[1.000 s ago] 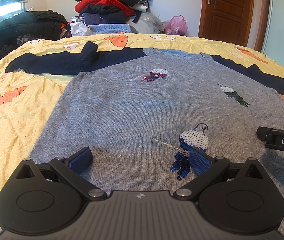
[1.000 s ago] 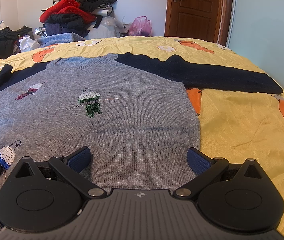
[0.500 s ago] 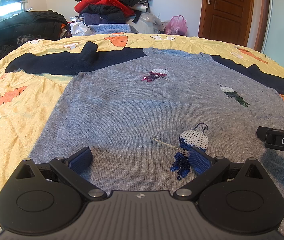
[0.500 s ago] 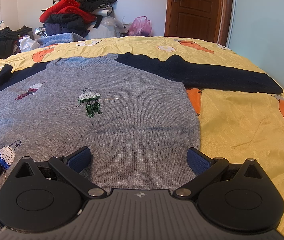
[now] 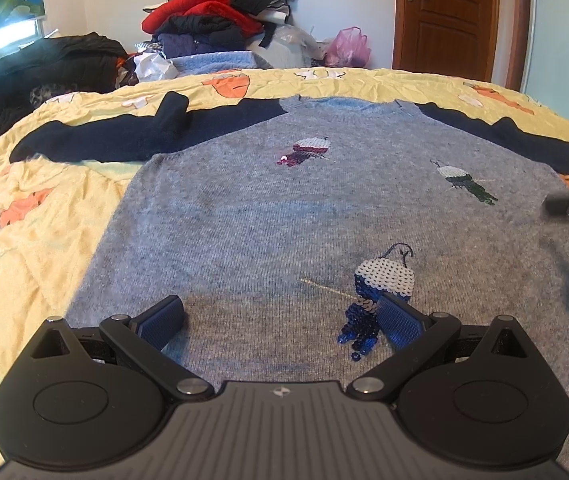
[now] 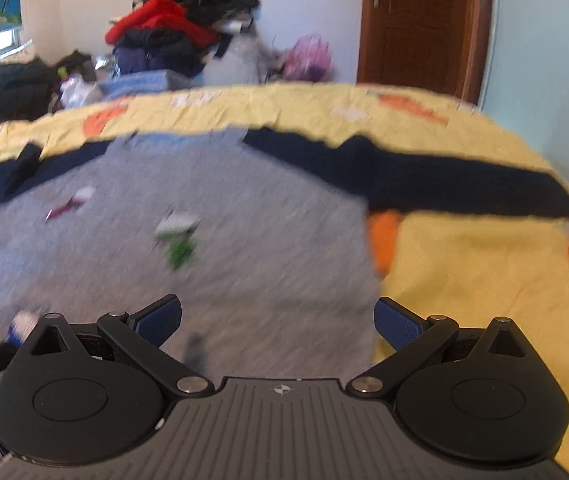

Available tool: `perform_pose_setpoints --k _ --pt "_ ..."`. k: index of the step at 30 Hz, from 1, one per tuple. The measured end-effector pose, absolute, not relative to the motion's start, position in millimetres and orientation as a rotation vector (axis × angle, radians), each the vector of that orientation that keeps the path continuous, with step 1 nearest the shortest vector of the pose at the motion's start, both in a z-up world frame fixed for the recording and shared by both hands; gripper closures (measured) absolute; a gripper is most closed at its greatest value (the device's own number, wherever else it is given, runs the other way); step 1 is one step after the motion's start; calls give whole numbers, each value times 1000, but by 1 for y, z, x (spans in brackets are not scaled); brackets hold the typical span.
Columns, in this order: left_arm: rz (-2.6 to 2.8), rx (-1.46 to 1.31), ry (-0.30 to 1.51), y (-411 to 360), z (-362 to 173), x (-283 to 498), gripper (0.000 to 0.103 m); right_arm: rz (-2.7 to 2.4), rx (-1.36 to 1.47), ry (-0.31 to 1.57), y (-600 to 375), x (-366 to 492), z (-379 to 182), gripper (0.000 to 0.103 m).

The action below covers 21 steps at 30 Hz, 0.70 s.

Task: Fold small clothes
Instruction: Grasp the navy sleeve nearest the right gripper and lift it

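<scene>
Lying flat on the yellow patterned bedspread (image 5: 36,248), the grey knitted sweater with navy sleeves and sequin motifs (image 5: 268,216) is spread out; left gripper (image 5: 280,320) and right gripper (image 6: 278,320) hover over its hem, fingers wide, empty.

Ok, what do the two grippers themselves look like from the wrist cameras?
Both look alike. The left gripper and right gripper each have a black ribbed body with a small emblem at its centre, two round black discs at the sides, black linkage arms with silver pivot pins, and blue textured pads on the jaws. No cables, hands or sleeves show.
</scene>
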<state>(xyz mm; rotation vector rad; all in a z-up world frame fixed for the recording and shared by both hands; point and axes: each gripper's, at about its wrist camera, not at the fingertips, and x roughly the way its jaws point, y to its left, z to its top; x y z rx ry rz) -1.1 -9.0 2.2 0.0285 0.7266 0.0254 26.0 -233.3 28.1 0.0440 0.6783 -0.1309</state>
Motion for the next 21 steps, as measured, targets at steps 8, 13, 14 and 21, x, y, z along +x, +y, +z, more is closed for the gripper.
perform_pose_setpoints --k 8,13,14,21 --pt "16 -2 721 -5 -1 2 0 -260 459 462 -415 41 57 6" --pt "14 -4 719 -5 -1 2 0 -463 839 352 -528 34 38 23" --pt "14 -4 720 -5 0 2 0 -497 899 339 -544 33 31 27" --pt "14 -4 720 -5 -1 2 0 -554 1044 330 -588 47 -15 40"
